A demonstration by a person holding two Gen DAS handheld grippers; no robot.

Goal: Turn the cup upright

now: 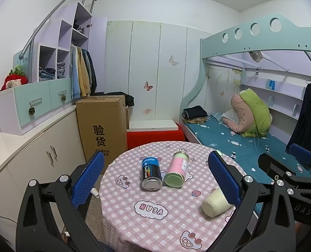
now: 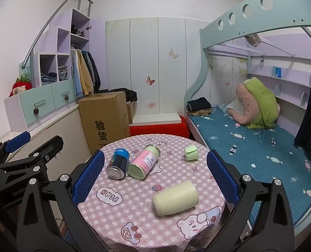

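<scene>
A cream cup [image 2: 175,198] lies on its side on the round table with the pink checked cloth [image 2: 134,216], base toward me, between my right gripper's open fingers and below them. In the left wrist view the cup [image 1: 215,202] is partly hidden behind the right blue pad [image 1: 224,177]. My left gripper [image 1: 156,180] is open and empty above the table's near part. My right gripper [image 2: 155,178] is open and empty. The right gripper also shows at the right edge of the left wrist view [image 1: 291,168].
A dark blue can [image 2: 118,163] and a pink and green can [image 2: 143,161] lie side by side at mid table. A small green paper box [image 2: 190,152] stands at the far right. A cardboard box [image 2: 105,117], cabinets and a bunk bed [image 2: 249,142] surround the table.
</scene>
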